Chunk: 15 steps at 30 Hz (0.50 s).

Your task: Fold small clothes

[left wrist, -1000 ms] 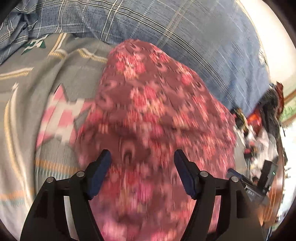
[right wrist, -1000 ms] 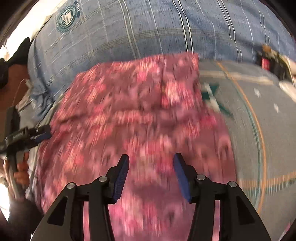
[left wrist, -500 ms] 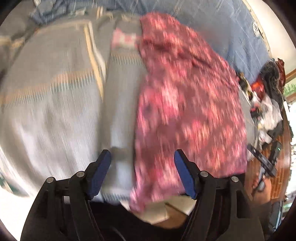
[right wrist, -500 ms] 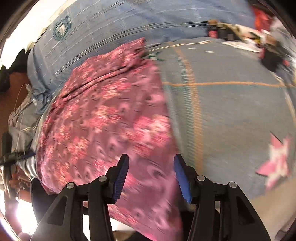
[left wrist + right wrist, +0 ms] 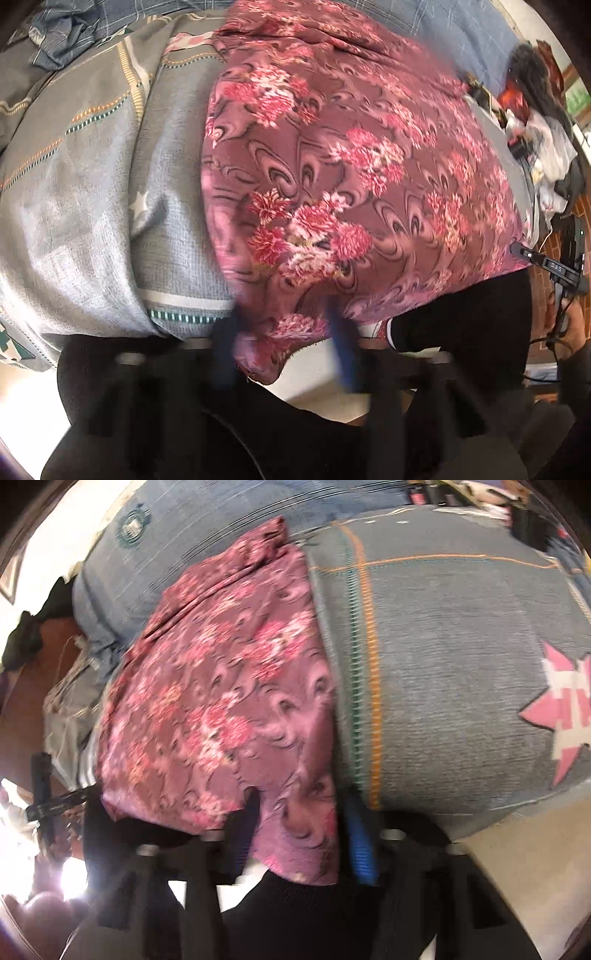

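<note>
A maroon garment with pink flowers (image 5: 351,177) lies flat on the grey patterned bedspread (image 5: 92,221), its near edge hanging over the bed's front edge. My left gripper (image 5: 284,350) is open, its blurred blue fingers on either side of the garment's near left corner. The garment also shows in the right wrist view (image 5: 221,701). My right gripper (image 5: 303,834) is open, its fingers on either side of the near right corner. Neither gripper is closed on the cloth.
A blue checked sheet (image 5: 461,29) covers the far bed. Cluttered items (image 5: 535,122) lie at the right. The bedspread (image 5: 461,664) with a pink star (image 5: 565,709) extends right. The other gripper's handle (image 5: 554,266) shows at the side.
Both grippers pulled back from over the garment's middle to its near edge at the bed front. Each now straddles a near corner, and the jaws stay open.
</note>
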{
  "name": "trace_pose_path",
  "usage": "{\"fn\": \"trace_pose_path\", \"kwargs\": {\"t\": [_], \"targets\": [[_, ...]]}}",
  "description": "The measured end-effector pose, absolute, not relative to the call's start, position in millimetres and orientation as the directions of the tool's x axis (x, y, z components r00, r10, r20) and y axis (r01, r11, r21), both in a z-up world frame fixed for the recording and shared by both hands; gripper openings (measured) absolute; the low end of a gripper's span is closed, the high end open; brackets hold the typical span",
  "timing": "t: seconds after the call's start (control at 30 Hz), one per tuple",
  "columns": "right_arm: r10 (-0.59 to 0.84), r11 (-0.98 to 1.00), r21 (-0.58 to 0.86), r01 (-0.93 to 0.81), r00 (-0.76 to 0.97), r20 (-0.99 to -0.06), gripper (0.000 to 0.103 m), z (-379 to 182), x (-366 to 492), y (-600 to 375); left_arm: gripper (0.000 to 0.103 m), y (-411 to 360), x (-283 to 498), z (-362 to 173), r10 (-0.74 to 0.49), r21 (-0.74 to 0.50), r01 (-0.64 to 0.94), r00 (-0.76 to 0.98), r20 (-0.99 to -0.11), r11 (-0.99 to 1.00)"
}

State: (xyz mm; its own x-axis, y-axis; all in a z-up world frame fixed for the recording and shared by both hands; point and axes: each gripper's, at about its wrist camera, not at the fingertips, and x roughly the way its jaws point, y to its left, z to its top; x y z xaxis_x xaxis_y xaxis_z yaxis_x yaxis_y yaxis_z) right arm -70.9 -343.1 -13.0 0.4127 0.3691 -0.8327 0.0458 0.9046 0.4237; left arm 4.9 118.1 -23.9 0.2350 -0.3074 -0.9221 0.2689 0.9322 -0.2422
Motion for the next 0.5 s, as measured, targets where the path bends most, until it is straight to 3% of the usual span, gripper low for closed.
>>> {"fn": "trace_pose_path", "kwargs": {"t": [0.13,0.5], "targets": [[0.369,0.915,0.402,-0.011,0.422,-0.828,0.005,-7.9,-72.0,-331.7,0.004,130.0,8.1,-25.2,-0.383,-0.343,0.209,0.197,-0.903,0.916],[0.555,0.739,0.672,-0.050,0.609,-0.566,0.005,42.7,-65.2,-346.1,0.004,146.0,27.7,22.7,-0.662,-0.641,0.173,0.263,-0.701,0.748]]}}
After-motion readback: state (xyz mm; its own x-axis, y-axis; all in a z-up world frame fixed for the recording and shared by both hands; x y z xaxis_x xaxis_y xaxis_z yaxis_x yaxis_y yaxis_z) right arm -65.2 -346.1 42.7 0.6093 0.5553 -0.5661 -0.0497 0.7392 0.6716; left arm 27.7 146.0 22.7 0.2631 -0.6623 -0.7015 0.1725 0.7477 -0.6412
